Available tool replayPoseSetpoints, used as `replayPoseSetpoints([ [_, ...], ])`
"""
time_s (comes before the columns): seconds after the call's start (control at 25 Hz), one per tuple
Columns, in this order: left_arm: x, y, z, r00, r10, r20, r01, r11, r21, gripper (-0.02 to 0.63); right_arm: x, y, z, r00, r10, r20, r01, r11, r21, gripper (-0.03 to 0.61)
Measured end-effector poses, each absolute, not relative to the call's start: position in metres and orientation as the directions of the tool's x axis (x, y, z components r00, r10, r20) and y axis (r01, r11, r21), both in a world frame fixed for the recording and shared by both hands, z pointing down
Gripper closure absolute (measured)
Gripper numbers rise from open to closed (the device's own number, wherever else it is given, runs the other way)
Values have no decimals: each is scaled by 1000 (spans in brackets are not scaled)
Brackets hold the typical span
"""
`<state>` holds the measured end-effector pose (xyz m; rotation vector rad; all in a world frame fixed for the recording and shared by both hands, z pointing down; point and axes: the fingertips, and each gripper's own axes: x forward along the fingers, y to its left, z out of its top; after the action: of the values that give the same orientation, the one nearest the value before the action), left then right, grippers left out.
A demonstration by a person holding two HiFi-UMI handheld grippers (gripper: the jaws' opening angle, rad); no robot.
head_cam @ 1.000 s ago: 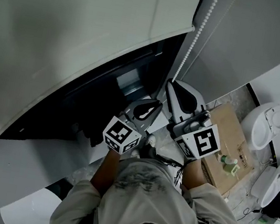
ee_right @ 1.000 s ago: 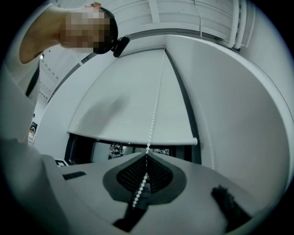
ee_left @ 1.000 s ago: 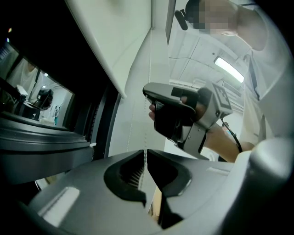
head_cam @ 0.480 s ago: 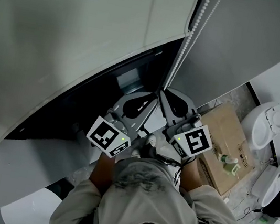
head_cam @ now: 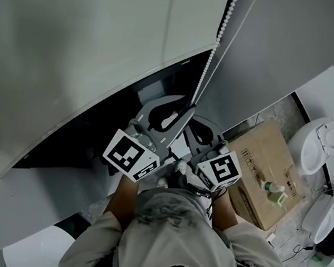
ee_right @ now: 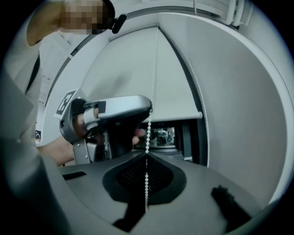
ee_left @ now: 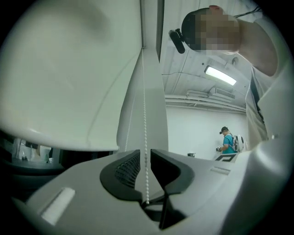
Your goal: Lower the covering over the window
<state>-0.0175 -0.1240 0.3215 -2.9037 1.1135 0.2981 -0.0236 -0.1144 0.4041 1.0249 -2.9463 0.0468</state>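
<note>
A white roller blind [head_cam: 93, 41] covers the upper part of the dark window [head_cam: 91, 130], and its bottom bar [ee_right: 174, 117] hangs part-way down. A white bead chain [head_cam: 217, 43] runs down beside it. My left gripper [head_cam: 187, 109] is the higher one. Its jaws have just been opening and stand apart, with the chain [ee_left: 144, 114] running free through the gap of that gripper [ee_left: 145, 151]. Just below it, my right gripper [head_cam: 194, 125] is shut on the chain [ee_right: 151, 69], which is pinched where that gripper's [ee_right: 147, 154] tips meet.
A grey wall panel [head_cam: 283, 47] stands to the right of the chain. On the floor at the right lie a cardboard box [head_cam: 267, 162] with a green bottle [head_cam: 271, 190] on it and white devices [head_cam: 323, 146]. A person in teal [ee_left: 227, 142] stands far off.
The left gripper has risen along the chain and its jaws have parted. The right gripper has sunk with the chain pinched in it, and now sits below the left one.
</note>
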Motion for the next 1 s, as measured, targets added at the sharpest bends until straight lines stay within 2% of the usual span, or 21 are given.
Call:
replayPoseSetpoints([
  [0.28, -5, -130, 308, 735, -647, -206, -655, -755, 35, 526, -29, -104, 431, -788, -608, 94, -613, 789, -39, 561],
  [0.32, -4, -130, 306, 735, -645, -210, -655, -755, 30, 540, -29, -103, 437, -788, -606, 104, -613, 789, -47, 561],
  [0.36, -4, -130, 305, 734, -645, -212, -656, -754, 26, 591, -28, -103, 441, -787, -607, 109, -614, 787, -55, 561],
  [0.4, -4, -131, 305, 732, -646, -214, -658, -753, 24, 609, -27, -103, 443, -786, -608, 111, -616, 785, -61, 561],
  [0.72, -6, -131, 304, 720, -650, -242, -659, -750, 56, 597, -19, -106, 444, -768, -627, 126, -635, 771, -35, 560],
  [1.0, -6, -134, 322, 718, -664, -209, -667, -742, 68, 597, -4, -106, 405, -748, -662, 46, -663, 748, -18, 558],
])
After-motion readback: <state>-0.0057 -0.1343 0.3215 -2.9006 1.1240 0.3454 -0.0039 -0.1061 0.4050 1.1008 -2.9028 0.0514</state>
